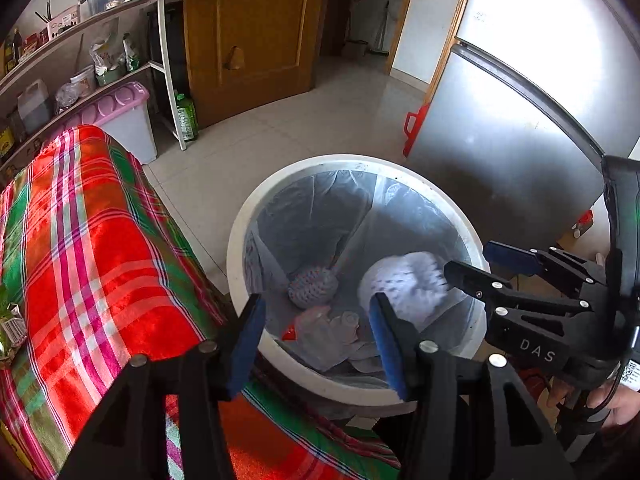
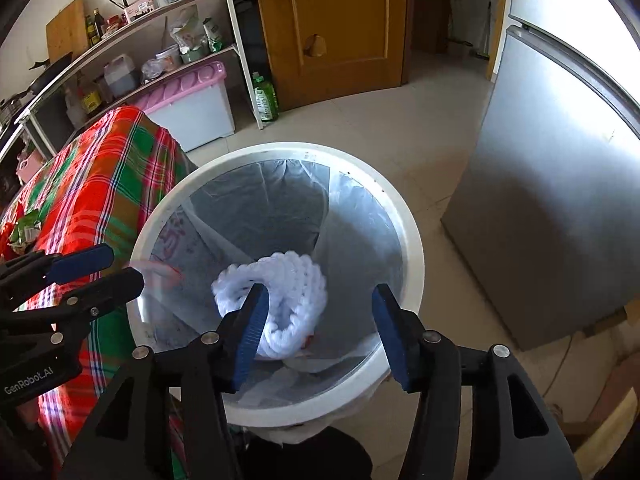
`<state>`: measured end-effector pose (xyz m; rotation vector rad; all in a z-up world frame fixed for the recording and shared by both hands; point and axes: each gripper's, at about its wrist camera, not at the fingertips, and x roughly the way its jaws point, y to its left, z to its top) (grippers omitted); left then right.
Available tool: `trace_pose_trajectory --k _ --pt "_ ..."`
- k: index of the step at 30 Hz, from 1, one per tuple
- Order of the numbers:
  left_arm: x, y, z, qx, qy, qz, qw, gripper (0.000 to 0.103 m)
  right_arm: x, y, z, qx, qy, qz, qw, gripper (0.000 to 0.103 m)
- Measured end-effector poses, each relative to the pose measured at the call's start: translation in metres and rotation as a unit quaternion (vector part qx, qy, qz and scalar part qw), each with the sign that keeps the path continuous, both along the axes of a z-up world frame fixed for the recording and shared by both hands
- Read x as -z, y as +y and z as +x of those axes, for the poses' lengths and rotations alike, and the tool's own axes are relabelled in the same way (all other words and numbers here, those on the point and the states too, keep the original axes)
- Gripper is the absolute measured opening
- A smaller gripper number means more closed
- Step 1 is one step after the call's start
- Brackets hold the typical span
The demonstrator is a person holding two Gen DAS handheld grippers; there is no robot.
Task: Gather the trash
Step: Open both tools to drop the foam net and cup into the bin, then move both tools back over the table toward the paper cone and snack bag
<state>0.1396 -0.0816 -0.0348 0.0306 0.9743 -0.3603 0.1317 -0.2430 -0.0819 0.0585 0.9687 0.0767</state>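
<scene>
Both grippers hang over the white bin [image 2: 404, 216], tilted down into it. Right gripper [image 2: 316, 336]: jaws wide apart, nothing pinched; the white foam net [image 2: 288, 284] sits just past the left pad, blurred, inside the bin's clear liner [image 2: 360, 208], not gripped. Left gripper [image 1: 316, 344]: jaws apart too, nothing between the pads. Below and ahead of it, at the bin bottom, lie a crumpled plastic bag w/ a red bit [image 1: 316, 332], a second, rounder foam net [image 1: 312, 288] and, to the right, the white foam net again under the right gripper's tips. In the right wrist view a blurred pale-red streak [image 2: 156, 270] shows just off the left gripper's tips, at the bin's near-left wall; can't tell what it is. Left of both tools, touching the bin's side: a table under a red-green plaid cloth [image 1: 88, 248]. Right of the bin, a grey fridge [image 2: 560, 200]. Farther ahead: tiled floor [image 1: 304, 128], a pink-lidded storage box [image 2: 192, 100], a green bottle [image 2: 265, 100], a shelf rack [image 2: 168, 12] w/ kitchen stuff, and a wooden door [image 2: 332, 28]
</scene>
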Motion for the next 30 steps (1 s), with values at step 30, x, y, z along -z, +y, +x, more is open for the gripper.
trace_pose_trajectory --k 30 --pt "-0.054 0.077 -0.063 -0.081 -0.099 -0.014 0.9917 0.066 -0.058 0.032 -0.064 0.02 -0.122 0.024 0.992 0.056"
